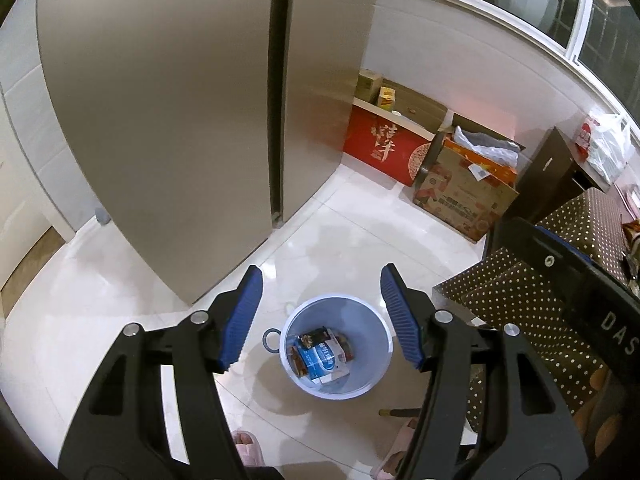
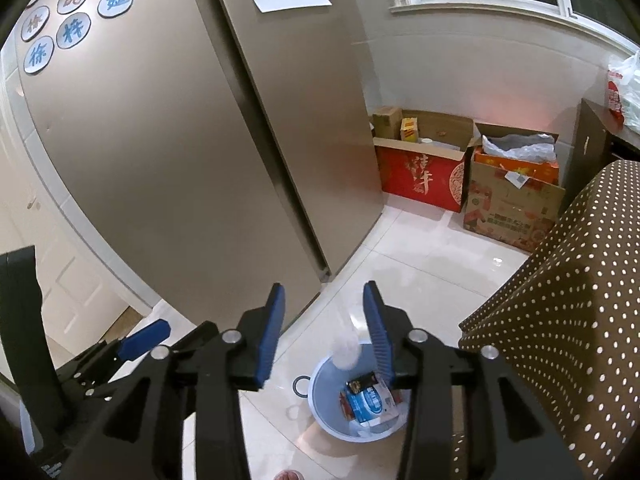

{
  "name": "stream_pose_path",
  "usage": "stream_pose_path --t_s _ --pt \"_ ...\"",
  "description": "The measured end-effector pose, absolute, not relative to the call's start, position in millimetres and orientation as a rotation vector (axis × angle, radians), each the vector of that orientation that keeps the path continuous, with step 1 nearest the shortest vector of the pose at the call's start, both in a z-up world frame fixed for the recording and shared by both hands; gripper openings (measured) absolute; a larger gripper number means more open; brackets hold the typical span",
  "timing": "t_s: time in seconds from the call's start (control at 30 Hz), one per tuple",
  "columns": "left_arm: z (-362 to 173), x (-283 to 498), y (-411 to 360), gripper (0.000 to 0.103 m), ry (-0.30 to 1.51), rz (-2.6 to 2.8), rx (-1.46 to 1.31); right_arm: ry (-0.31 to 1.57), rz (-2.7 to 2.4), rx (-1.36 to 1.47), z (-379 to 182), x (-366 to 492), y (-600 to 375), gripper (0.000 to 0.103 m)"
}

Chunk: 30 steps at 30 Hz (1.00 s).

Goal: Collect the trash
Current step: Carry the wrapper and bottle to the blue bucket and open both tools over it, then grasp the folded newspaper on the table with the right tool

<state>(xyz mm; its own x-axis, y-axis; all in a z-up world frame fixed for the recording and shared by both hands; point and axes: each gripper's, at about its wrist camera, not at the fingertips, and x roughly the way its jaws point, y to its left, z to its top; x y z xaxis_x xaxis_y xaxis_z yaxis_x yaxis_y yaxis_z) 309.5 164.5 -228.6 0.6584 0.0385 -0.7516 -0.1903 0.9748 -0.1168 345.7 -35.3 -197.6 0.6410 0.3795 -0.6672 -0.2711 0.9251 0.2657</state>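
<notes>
A light blue bin (image 1: 362,320) stands on the white tile floor, and a blue-and-white carton (image 1: 324,354) and dark wrappers lie inside it. My left gripper (image 1: 321,276) hangs open above the bin with nothing between its blue pads. My right gripper (image 2: 324,292) is also over the bin (image 2: 324,400), and its jaws stand apart. A blurred white wad (image 2: 346,350) is in the air below its fingers, just over the rim and touching neither pad. One blue pad (image 2: 144,338) of the left gripper shows at the lower left of the right wrist view.
A tall beige fridge (image 1: 180,120) rises close behind the bin. A table with a brown dotted cloth (image 2: 560,300) stands to the right. A red box (image 1: 384,148) and a brown box (image 1: 464,196) sit by the far wall. A person's slippered foot (image 1: 250,446) is near the bin.
</notes>
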Motion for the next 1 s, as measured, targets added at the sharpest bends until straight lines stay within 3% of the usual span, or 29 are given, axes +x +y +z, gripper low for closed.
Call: stream_pose_path --t_s 0.4,0.7,1.0 --pt "-195 293 129 0.062 0.791 0.064 -0.171 0.742 0.341 0.164 -160 310 -78 0.045" --pt "-161 278 33 0.063 0.758 -0.143 -0.11 0.675 0.184 0.184 -121 264 -180 0.045" --pt "-147 273 -84 0.065 0.763 -0.322 0.01 0.639 -0.028 0.13 -110 231 -298 0.058"
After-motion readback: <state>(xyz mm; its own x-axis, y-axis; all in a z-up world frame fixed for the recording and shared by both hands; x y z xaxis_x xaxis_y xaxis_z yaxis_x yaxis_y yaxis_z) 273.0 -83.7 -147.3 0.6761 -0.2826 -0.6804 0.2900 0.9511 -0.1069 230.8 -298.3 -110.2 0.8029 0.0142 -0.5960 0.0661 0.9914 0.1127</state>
